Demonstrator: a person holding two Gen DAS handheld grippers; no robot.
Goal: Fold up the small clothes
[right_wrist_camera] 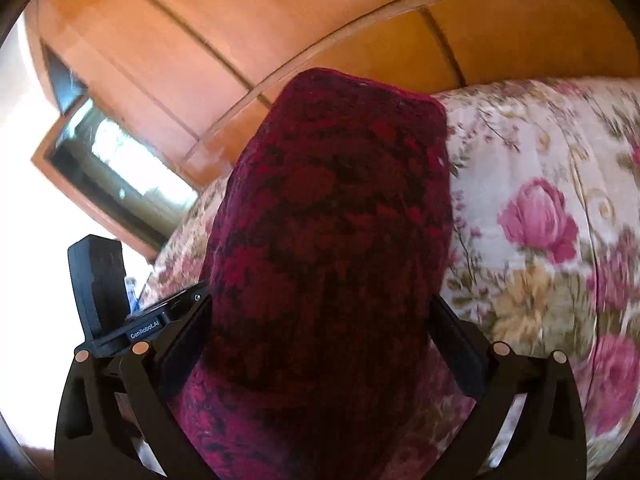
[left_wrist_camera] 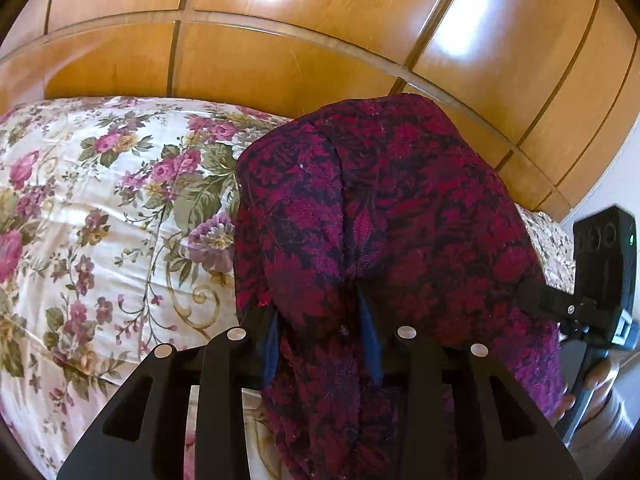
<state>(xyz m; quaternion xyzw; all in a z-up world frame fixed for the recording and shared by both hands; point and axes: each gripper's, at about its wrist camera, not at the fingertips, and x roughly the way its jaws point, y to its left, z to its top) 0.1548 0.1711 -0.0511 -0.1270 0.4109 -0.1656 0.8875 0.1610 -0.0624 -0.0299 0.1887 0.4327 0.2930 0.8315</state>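
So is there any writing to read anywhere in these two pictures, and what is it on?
"GenRobot.AI": white letters on the black left tool, seen from the right wrist view.
Nothing else: the cloth and bedspread carry only patterns.

One piece of lettering is showing from my right wrist view: "GenRobot.AI" in small pale letters is running along the edge of the black plastic body of my other handheld gripper unit [right_wrist_camera: 145,326], low at the left. I am reading nothing else anywhere.
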